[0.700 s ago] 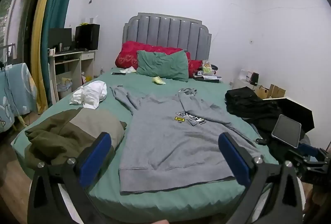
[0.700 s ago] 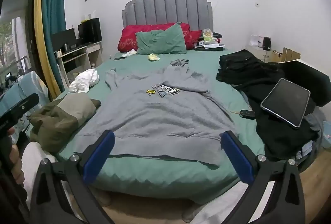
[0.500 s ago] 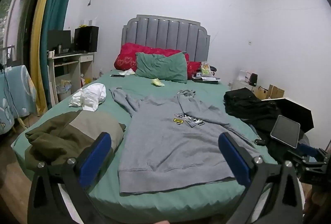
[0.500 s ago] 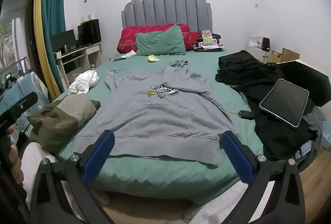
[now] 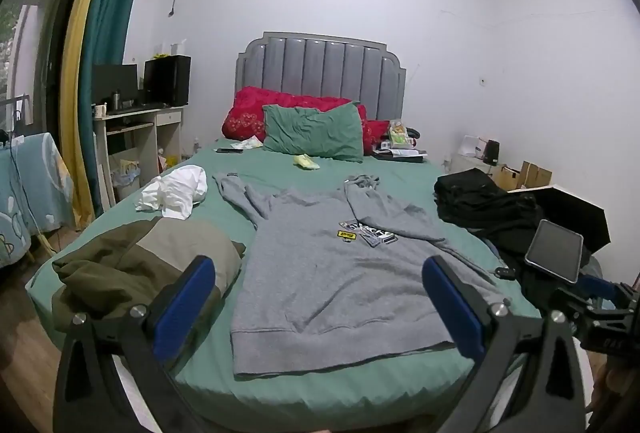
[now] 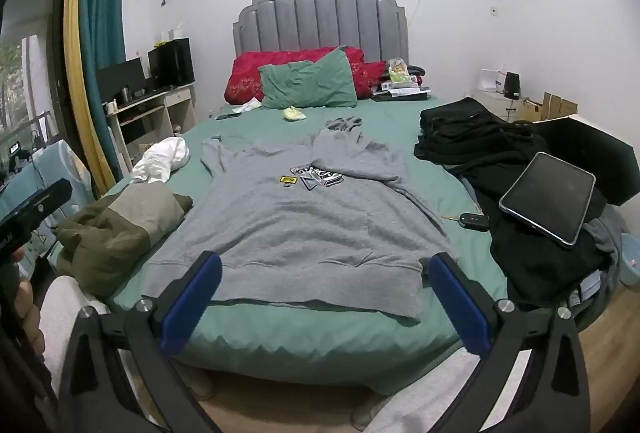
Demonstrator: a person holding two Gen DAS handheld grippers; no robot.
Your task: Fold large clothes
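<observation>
Bed (image 5: 280, 381) with green sheet fills both views, grey padded headboard (image 5: 320, 73) at the far end. My target, the grey hoodie (image 5: 340, 273), lies flat face-up mid-bed, hem toward me at the foot edge, hood (image 6: 344, 123) toward the pillows; one sleeve is folded across the chest near the printed patches (image 6: 316, 177), the other angles out toward the white garment. Black clothes pile (image 6: 480, 141) sits on the bed's right side, tablet (image 6: 548, 197) resting on top of it, car key (image 6: 474, 221) on the sheet just beside. Folded olive jacket (image 5: 140, 265) at the left foot corner, crumpled white garment (image 5: 176, 189) beyond it. Red pillow (image 5: 256, 117) and green pillow (image 5: 316, 133) against the headboard. My left gripper (image 5: 320, 301) hovers over the foot of the bed, fingers wide apart, holding nothing. My right gripper (image 6: 324, 293) likewise spread and empty, above the hoodie's hem.
</observation>
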